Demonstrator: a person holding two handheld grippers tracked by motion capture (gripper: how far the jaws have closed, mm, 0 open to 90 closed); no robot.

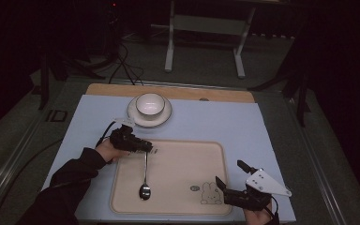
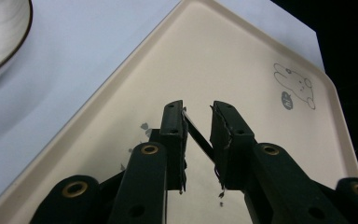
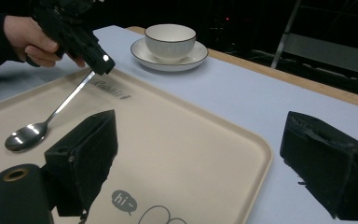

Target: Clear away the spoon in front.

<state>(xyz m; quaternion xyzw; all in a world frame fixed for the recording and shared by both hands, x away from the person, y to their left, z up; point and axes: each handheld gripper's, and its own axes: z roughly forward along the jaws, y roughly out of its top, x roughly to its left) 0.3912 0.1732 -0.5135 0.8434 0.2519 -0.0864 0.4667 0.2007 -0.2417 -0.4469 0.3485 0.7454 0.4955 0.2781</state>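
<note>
Spoon, polished silver metal, long slim handle with oval bowl [image 1: 145, 190]: lies on the cream plastic tray with rounded corners and a printed rabbit [image 1: 187, 154], bowl toward the person, handle tip pointing away toward the far rim. Left gripper [image 2: 197, 126], black, two-jawed: sits low over the tray at the handle tip, the handle passing aslant between its jaws; the jaws are parted enough that a gap shows on each side, so the pads look slack on the metal, not pinching it. By appearance the spoon is being set down and released. Right gripper [image 3: 200, 154], black, with grey three-cornered plate: spread wide, holding nothing, parked over the tray's near right corner beside the rabbit print. White ceramic bowl with dark rim [image 1: 149, 104] on matching white saucer [image 1: 136, 117]: stands on the pale blue table mat [image 1: 89, 117] beyond the tray, well apart from the spoon. Handling note: to finish cleanly, widen the jaws until both pads are free of the handle, then lift straight up; a sideways pull would likely drag or spin the light spoon across the smooth tray.
</note>
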